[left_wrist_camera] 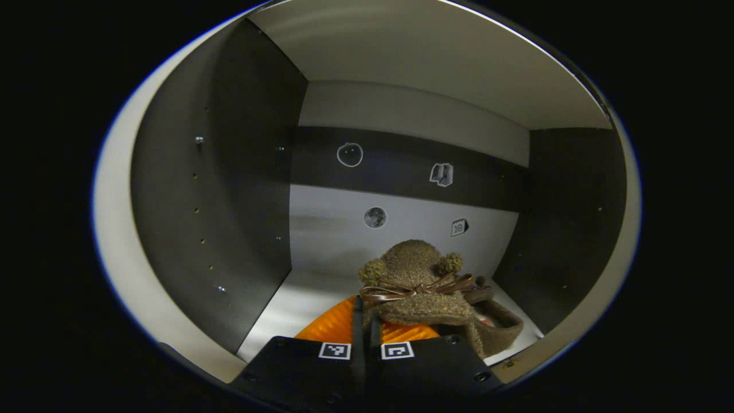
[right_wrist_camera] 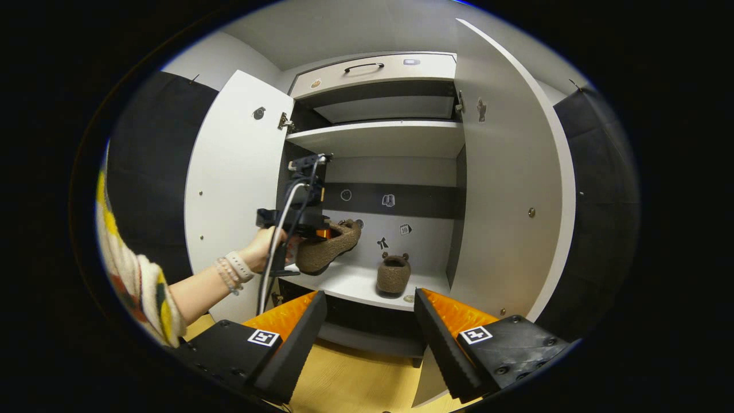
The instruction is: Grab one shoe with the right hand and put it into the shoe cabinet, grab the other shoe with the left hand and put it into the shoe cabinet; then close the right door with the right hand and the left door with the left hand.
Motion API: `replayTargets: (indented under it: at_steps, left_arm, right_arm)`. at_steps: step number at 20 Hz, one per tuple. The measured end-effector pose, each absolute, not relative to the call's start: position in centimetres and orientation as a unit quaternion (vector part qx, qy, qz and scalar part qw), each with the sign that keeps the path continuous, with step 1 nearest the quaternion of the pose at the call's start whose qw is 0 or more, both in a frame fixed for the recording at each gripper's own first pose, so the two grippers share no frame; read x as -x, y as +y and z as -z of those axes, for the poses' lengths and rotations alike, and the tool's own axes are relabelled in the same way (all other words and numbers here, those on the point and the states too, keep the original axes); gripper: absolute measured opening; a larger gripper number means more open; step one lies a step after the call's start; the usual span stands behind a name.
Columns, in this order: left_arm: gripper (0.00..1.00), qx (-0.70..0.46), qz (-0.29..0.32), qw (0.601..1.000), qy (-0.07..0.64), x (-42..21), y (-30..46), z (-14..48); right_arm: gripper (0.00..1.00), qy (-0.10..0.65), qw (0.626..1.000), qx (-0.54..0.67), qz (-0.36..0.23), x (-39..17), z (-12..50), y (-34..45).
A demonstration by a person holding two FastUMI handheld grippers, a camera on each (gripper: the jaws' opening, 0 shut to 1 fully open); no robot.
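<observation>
The left claw (left_wrist_camera: 367, 338) has its fingers pressed together on the edge of a fuzzy brown shoe (left_wrist_camera: 427, 295), which has two small pompoms and a shiny brown ribbon bow across the top. In the left gripper view the shoe sits just ahead of the fingers, inside the shoe cabinet (left_wrist_camera: 218, 189), above the pale shelf (left_wrist_camera: 312, 298), with the dark side wall to the left and a back panel bearing small stickers beyond it. In the right gripper view the same left claw (right_wrist_camera: 321, 232) is seen farther off, held by a hand (right_wrist_camera: 266, 246) with beaded bracelets at the wrist and a striped sleeve (right_wrist_camera: 143, 287); the shoe it carries (right_wrist_camera: 330, 246) hangs tilted, toe raised, over the left part of the shelf (right_wrist_camera: 355, 284), and whether its heel touches the shelf cannot be told.

The right claw (right_wrist_camera: 370, 338) stands wide apart and holds nothing, well back from the cabinet and above the wooden floor (right_wrist_camera: 344, 384). The second shoe (right_wrist_camera: 394, 274) rests upright on the shelf, right of the carried one and apart from it. The left door (right_wrist_camera: 238, 189) and the right door (right_wrist_camera: 510, 195) both stand open. A drawer with a handle (right_wrist_camera: 373, 69) sits at the cabinet's top.
</observation>
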State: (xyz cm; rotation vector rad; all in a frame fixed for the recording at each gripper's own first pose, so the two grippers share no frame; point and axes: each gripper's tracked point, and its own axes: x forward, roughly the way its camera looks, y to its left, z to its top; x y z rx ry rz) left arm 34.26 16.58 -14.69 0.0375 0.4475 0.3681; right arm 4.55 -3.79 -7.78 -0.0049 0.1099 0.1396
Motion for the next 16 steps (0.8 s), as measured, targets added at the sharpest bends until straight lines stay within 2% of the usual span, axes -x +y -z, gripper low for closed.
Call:
replayTargets:
  at_steps: [10,15,16]
  left_arm:
    - [0.05,-0.032,-0.207,0.934,0.289,-39.2,20.2,22.9]
    - [0.06,-0.017,-0.206,0.932,0.299,-39.6,20.8,23.9]
    - [0.07,-0.022,-0.21,0.931,0.299,-39.5,21.0,23.8]
  right_arm:
    - [0.98,0.068,0.993,0.016,-0.09,-6.4,9.0,-2.9]
    - [0.98,0.073,0.993,0.007,-0.096,-7.0,9.5,-2.6]
    - [0.95,0.074,0.992,0.003,-0.097,-7.0,9.5,-2.5]
